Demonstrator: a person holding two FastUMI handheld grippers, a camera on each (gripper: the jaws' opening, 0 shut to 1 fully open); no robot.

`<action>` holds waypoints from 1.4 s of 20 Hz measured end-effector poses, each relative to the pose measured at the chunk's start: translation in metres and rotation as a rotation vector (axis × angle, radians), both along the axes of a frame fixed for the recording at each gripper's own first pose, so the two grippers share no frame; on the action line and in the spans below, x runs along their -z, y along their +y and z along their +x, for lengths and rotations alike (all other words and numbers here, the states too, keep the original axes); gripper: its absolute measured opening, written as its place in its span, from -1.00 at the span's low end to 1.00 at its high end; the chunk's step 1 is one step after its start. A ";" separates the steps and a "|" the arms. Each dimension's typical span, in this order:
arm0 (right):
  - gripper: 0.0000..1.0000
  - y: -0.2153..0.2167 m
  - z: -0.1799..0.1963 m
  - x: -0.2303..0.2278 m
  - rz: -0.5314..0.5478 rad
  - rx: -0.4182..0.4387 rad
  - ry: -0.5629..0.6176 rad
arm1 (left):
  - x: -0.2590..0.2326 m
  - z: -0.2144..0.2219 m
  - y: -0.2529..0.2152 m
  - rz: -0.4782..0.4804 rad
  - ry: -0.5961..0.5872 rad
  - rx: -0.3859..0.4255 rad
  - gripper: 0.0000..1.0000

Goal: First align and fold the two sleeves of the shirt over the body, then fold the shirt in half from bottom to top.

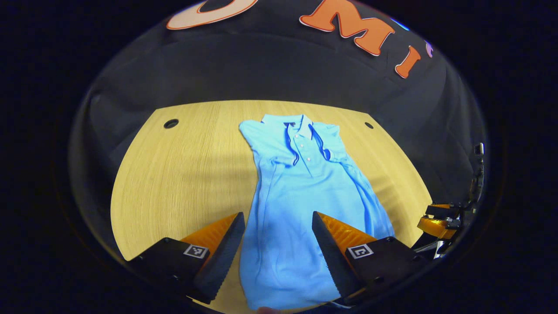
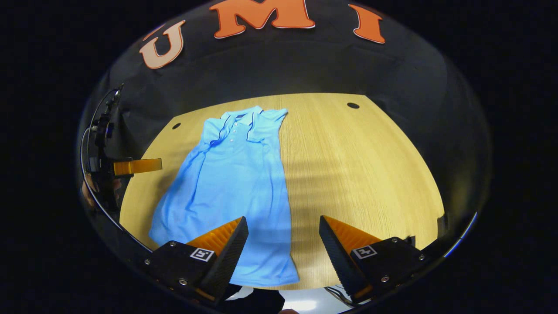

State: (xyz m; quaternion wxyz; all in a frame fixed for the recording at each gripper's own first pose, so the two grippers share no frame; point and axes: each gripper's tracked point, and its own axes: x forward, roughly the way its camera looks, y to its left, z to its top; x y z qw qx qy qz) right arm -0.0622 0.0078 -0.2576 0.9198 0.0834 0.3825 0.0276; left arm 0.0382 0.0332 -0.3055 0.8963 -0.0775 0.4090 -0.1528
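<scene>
The shirt [image 1: 301, 196], a light blue polo, is laid flat on the wooden tabletop [image 1: 183, 174] with its collar [image 1: 290, 124] turned toward the far edge and its hem toward the near edge. Both sleeves are seen folded inward over the body, so that a long narrow shape is formed, and the buttoned placket is left exposed below the collar. In the left gripper view the left tool [image 1: 278, 235] is held above the lower part of the garment with its jaws spread wide, nothing being gripped between them; the cloth is seen through the gap. At the right edge of that view part of the other tool is glimpsed beside the tabletop. In the right gripper view the shirt [image 2: 235, 187] is found on the left half of the tabletop [image 2: 362, 174], and the right tool [image 2: 283, 240] is held over its near right corner, likewise released, with one finger over the cloth and the other over bare wood. Two dark round holes [image 2: 352, 105] are set in the tabletop near its far corners.
</scene>
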 end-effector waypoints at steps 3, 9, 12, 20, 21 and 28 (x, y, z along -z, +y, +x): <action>0.99 0.004 -0.018 0.015 -0.007 -0.041 0.034 | 0.018 -0.042 0.008 0.023 0.053 -0.012 0.99; 0.98 0.013 -0.044 0.045 -0.029 -0.115 0.088 | 0.051 -0.116 0.023 0.073 0.143 -0.025 1.00; 0.98 0.016 -0.056 0.064 -0.029 -0.131 0.126 | 0.075 -0.148 0.028 0.116 0.192 -0.011 1.00; 0.94 0.019 -0.073 0.100 -0.087 -0.165 0.213 | 0.111 -0.169 0.038 0.212 0.230 -0.007 1.00; 0.94 0.022 -0.073 0.101 -0.084 -0.170 0.220 | 0.111 -0.167 0.037 0.225 0.217 0.009 1.00; -0.18 0.027 -0.061 0.102 -0.091 -0.095 0.233 | 0.110 -0.166 0.018 0.220 0.210 -0.006 0.60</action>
